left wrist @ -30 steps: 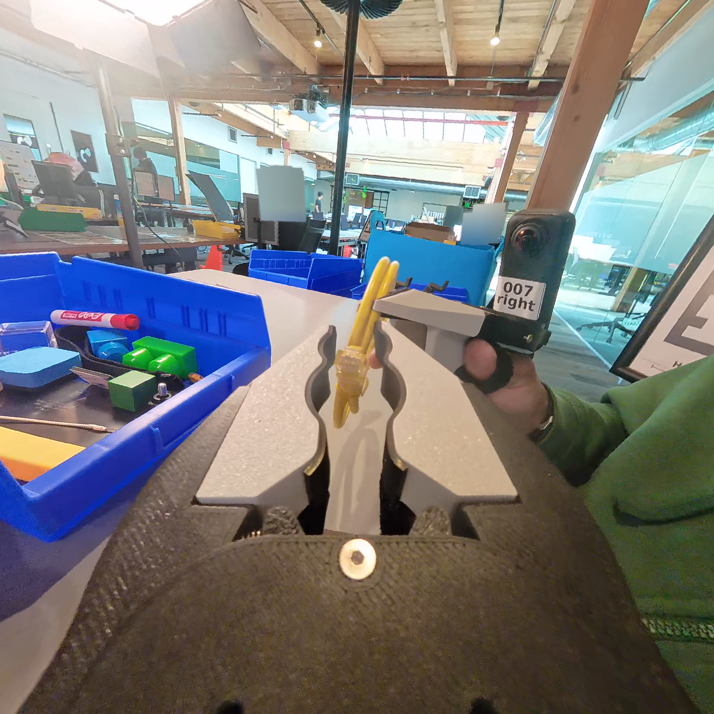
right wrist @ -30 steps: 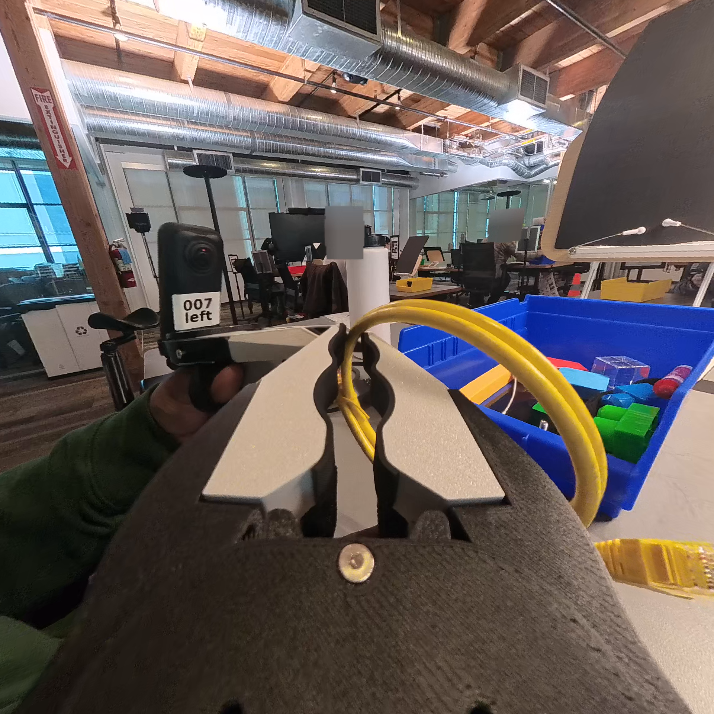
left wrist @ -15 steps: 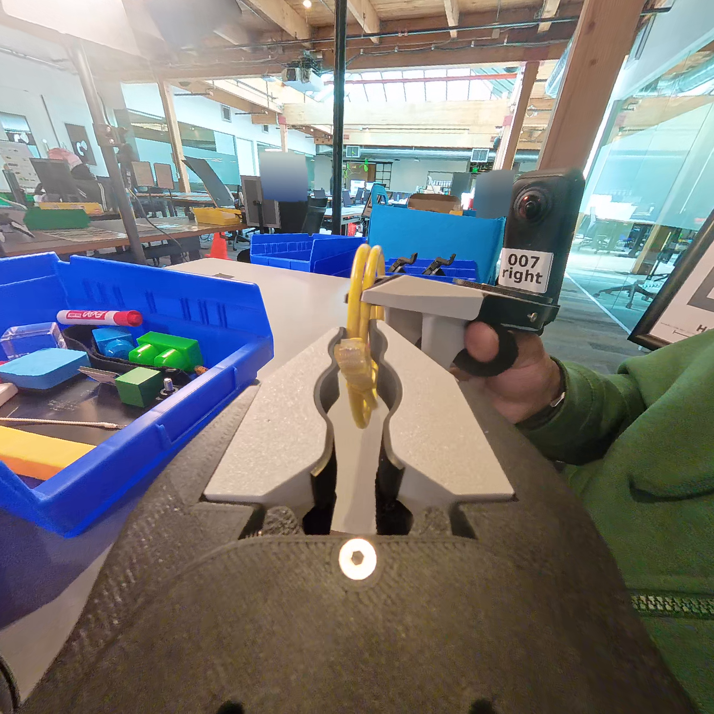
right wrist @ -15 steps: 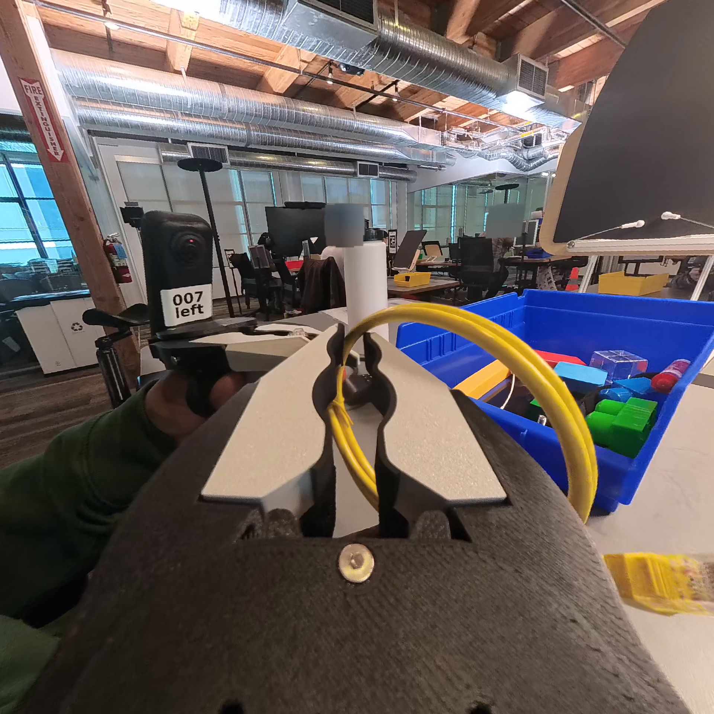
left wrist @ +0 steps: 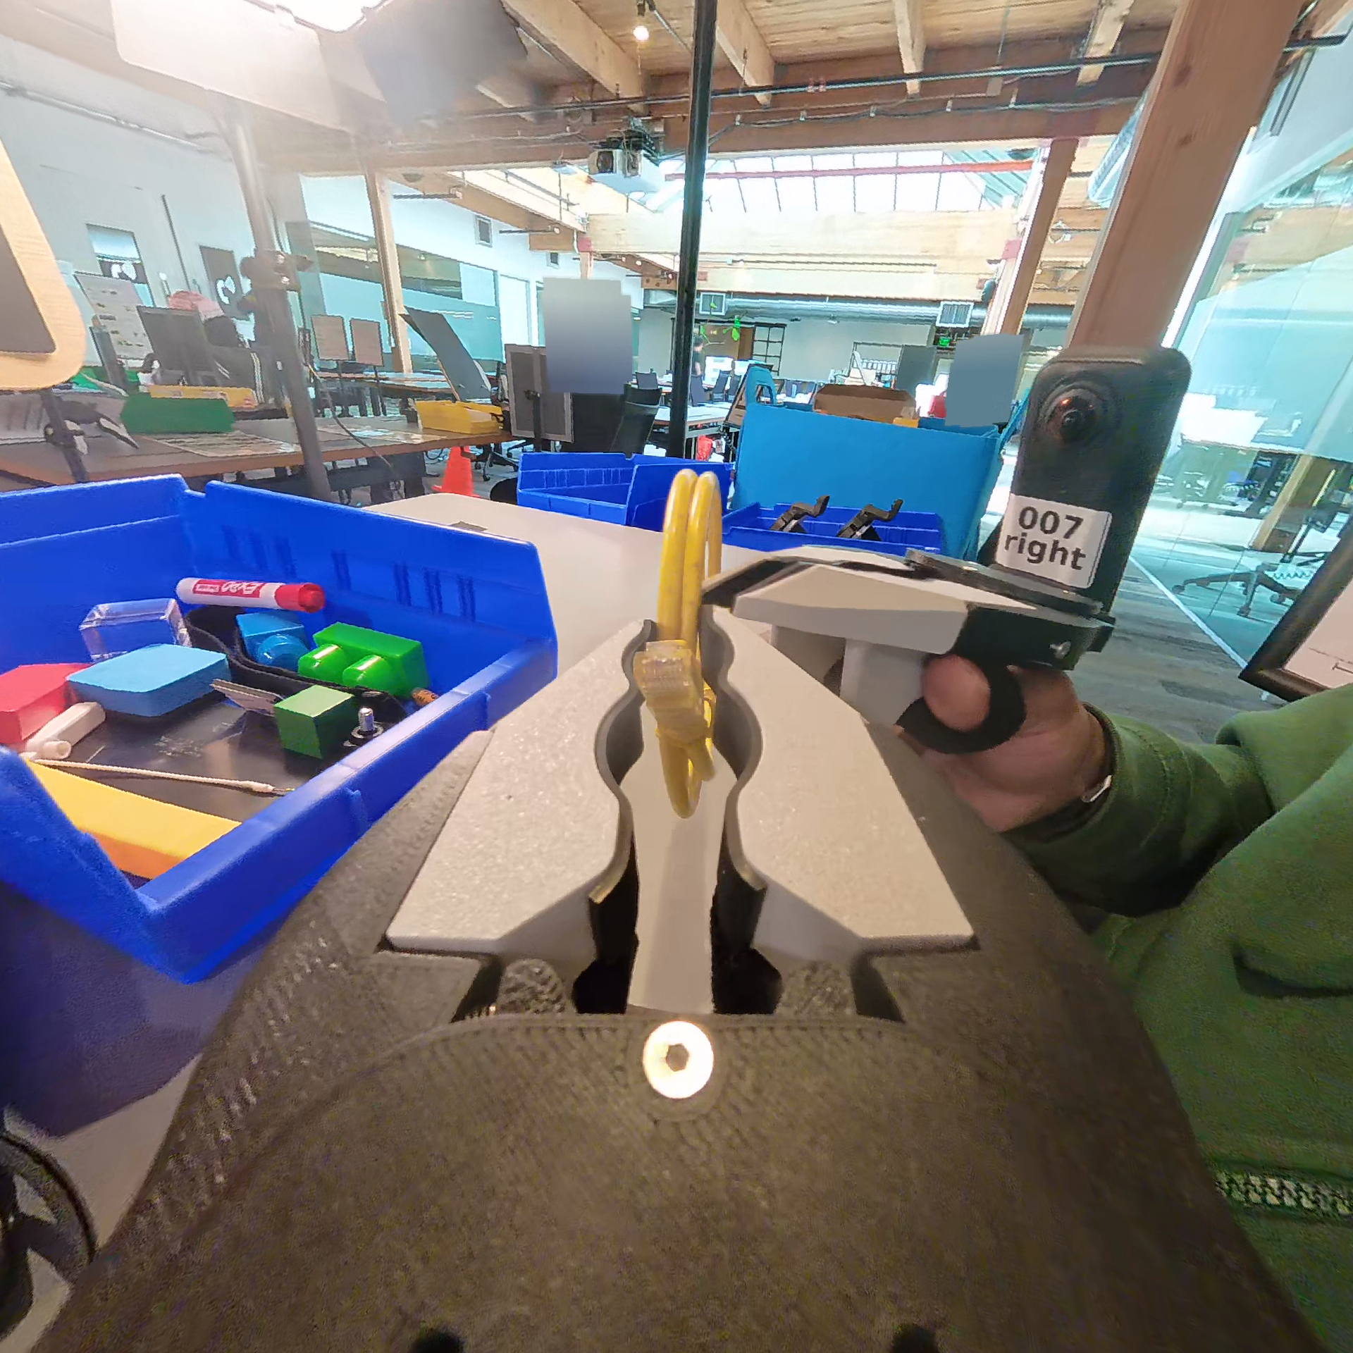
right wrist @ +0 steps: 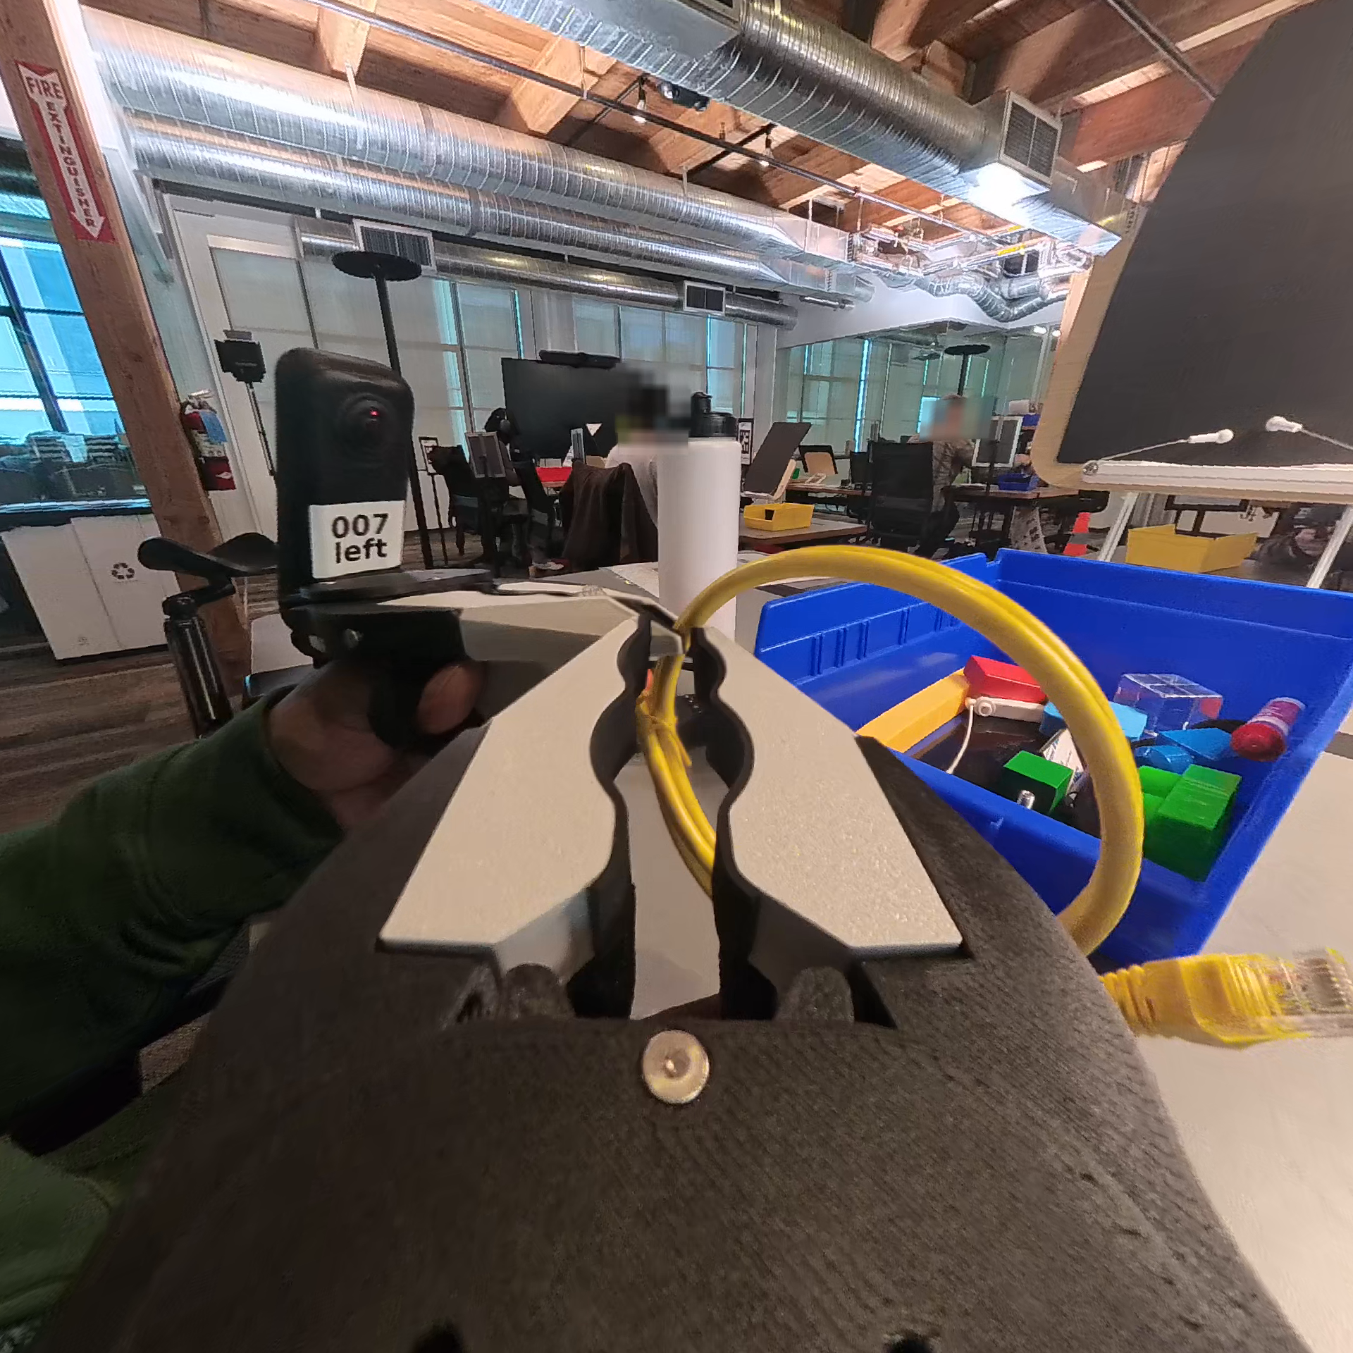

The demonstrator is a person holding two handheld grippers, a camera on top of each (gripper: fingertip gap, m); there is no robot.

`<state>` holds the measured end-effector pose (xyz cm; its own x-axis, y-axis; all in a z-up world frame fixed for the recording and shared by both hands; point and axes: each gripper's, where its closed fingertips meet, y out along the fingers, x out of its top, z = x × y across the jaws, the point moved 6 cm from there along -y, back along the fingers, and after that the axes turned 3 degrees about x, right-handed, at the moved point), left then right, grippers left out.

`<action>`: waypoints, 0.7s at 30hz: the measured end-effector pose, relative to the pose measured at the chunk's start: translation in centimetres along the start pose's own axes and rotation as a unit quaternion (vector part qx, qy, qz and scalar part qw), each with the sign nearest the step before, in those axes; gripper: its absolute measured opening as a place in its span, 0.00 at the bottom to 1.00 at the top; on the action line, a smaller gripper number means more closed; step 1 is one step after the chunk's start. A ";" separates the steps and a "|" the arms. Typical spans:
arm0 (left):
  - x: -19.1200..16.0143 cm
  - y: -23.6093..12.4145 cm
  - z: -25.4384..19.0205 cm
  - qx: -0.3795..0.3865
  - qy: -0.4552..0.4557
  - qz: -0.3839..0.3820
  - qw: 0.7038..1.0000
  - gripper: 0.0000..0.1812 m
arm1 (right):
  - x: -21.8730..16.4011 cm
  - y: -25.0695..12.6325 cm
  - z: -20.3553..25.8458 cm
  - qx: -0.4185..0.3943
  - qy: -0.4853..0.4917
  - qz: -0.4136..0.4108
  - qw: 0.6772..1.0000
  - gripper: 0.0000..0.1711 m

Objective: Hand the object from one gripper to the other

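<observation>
A coiled yellow network cable (left wrist: 688,556) hangs in the air between both grippers. In the left wrist view my left gripper (left wrist: 679,630) has its fingers closed in on the two strands, with one clear plug (left wrist: 670,677) between them. The right gripper (left wrist: 739,586) comes in from the right at the same spot. In the right wrist view my right gripper (right wrist: 670,633) is shut on the cable; the loop (right wrist: 1098,732) arcs out to the right and the second plug (right wrist: 1230,988) dangles low. The left gripper (right wrist: 556,600) meets it from the left.
A blue bin (left wrist: 366,578) with blocks, a red marker and other small items stands on the grey table (left wrist: 586,571), left of the left gripper and right of the right one (right wrist: 1171,630). A white bottle (right wrist: 695,527) stands behind. More blue bins (left wrist: 586,483) lie beyond. My left and right fingertips are right by each other.
My left gripper has moved forward around the cable and its fingers have narrowed onto it. The right gripper has kept its hold; the dangling plug has swung slightly.
</observation>
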<state>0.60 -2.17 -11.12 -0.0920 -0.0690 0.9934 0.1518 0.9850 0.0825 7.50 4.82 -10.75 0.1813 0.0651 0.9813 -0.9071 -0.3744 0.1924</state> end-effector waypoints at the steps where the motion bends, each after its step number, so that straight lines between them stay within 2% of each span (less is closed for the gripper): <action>1: 0.0 0.0 0.1 0.002 -0.002 -0.001 1.000 0.06 | 0.0 0.0 0.0 0.000 -0.003 0.002 1.000 0.07; 21: 0.1 -0.1 0.3 0.007 -0.017 -0.010 1.000 0.06 | -1.1 0.6 1.0 0.003 -0.068 0.045 0.997 0.07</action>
<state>0.26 -2.22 -11.01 -0.1279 -0.0843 0.9882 0.1367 0.9854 0.1018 7.14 3.56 -11.68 0.1490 -0.0947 0.9843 -0.9199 -0.3783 0.1029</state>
